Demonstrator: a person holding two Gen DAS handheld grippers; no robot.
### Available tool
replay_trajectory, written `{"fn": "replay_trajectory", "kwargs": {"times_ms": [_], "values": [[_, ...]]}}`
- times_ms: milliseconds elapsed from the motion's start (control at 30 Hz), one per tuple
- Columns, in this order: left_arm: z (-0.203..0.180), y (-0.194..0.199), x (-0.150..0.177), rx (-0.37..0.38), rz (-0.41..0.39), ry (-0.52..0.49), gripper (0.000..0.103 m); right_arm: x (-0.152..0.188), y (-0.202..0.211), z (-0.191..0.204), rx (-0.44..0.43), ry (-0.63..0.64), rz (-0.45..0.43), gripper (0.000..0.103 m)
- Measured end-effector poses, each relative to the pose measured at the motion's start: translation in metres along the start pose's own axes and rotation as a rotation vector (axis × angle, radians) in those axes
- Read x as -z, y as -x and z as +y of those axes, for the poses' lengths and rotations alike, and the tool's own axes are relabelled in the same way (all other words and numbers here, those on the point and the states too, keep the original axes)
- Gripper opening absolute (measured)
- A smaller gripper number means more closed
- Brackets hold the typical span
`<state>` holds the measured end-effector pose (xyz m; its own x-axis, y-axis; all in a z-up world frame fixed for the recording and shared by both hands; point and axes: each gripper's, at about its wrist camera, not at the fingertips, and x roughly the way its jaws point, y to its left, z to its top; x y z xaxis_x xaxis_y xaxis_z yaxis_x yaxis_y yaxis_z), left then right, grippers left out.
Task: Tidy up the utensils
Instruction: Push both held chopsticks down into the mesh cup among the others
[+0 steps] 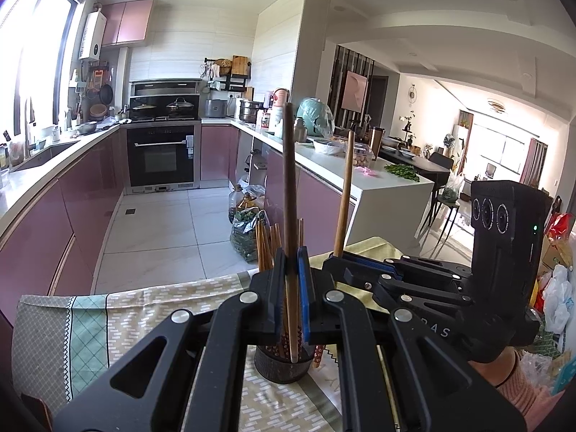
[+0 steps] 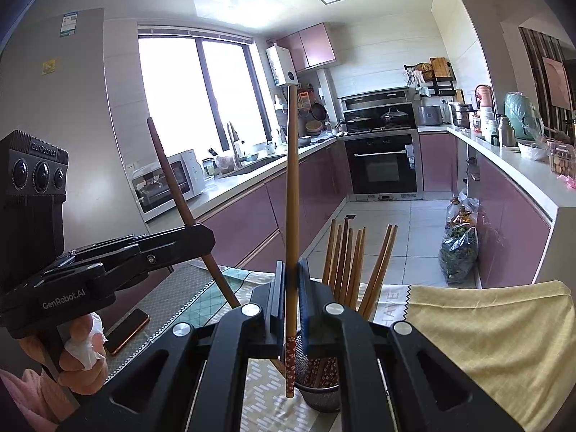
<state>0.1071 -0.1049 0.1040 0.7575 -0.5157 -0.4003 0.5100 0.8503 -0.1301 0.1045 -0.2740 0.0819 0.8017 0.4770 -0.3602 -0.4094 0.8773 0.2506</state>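
While both grippers [image 1: 291, 262] [image 2: 291, 273] pinch one upright chopstick [image 1: 289, 180] [image 2: 292, 180] each, holder [image 1: 282, 367] sits below on tablecloth [image 1: 90, 324]; kitchen bkgd.

A: Obstacles near me?

B: My left gripper [image 1: 291, 262] and right gripper [image 1: 333, 264] sit just beside each other, each clamped on an upright chopstick. The holder [image 2: 320, 388] stands right under both, its bundle of chopsticks [image 2: 345, 262] fanning upward and crowding the mouth.

A: Free room?

B: I see bare cloth-covered surface [image 1: 90, 324] to the left; a phone [image 2: 126, 331] lies there. To the right a yellow cloth [image 2: 486, 342] lies flat. Open air above.
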Motion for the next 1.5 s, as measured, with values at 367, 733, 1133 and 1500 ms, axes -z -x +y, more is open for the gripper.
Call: {"fn": "replay_trajectory", "kwargs": {"times_ms": [367,733,1133,1500], "values": [[0.001,0.000,-0.002,-0.001,0.000,0.002,0.007,0.000,-0.006,-0.003,0.015,-0.012,-0.004,0.006],[0.000,-0.005,-0.006,-0.009,0.002,0.003,0.007,-0.001,-0.014,-0.007,0.033,-0.029,-0.003,0.006],[0.001,-0.016,-0.004,-0.010,0.033,0.001,0.007,0.006,-0.027,-0.014,0.063,-0.048,0.026,0.006],[0.004,-0.022,-0.003,-0.013,0.062,-0.007,0.007,0.011,-0.032,-0.017,0.082,-0.047,0.040,0.006]]}}
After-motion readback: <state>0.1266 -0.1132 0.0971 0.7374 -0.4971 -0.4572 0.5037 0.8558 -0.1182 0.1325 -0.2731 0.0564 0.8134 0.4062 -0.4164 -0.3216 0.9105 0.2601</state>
